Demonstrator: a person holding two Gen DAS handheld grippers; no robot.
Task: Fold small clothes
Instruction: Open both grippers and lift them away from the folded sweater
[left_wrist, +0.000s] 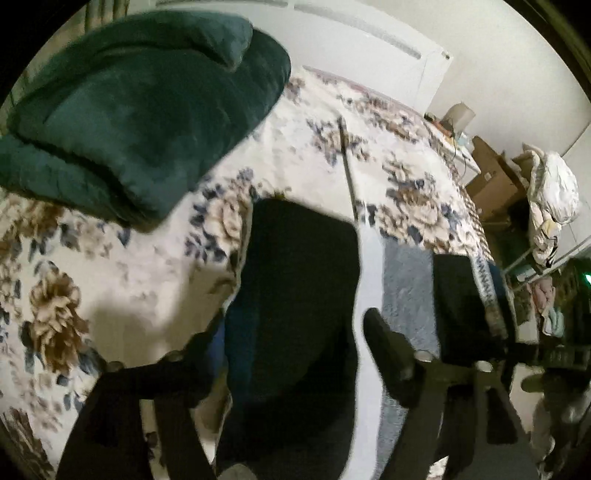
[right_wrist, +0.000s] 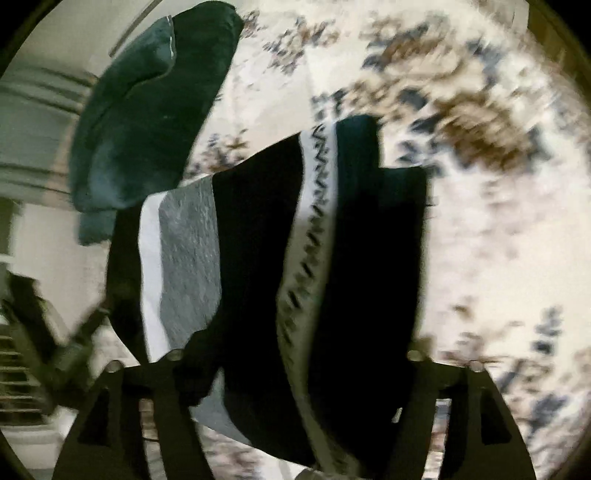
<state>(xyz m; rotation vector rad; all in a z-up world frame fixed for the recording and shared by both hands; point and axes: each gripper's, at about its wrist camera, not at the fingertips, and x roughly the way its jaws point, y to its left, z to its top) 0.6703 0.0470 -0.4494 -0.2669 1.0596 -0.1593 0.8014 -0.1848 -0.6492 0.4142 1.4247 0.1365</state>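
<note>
A small striped garment (left_wrist: 406, 280) in black, white and grey with a zigzag band lies on the floral bedspread (left_wrist: 147, 266). My left gripper (left_wrist: 291, 350) stands open just above its black part, with the cloth seen between the wide-apart fingers and no pad pressing on it. In the right wrist view the same garment (right_wrist: 258, 240) spreads flat, blurred, under my right gripper (right_wrist: 301, 365). That gripper is open too, one finger over the grey stripe side and the other past the garment's dark edge, over the bedspread (right_wrist: 480, 221).
A folded dark green blanket (left_wrist: 140, 110) lies on the bed just beyond the garment, also the green blanket (right_wrist: 147, 110) at upper left. Past the bed's far edge stand cardboard boxes (left_wrist: 491, 177) and a white bundle of bedding (left_wrist: 550, 192).
</note>
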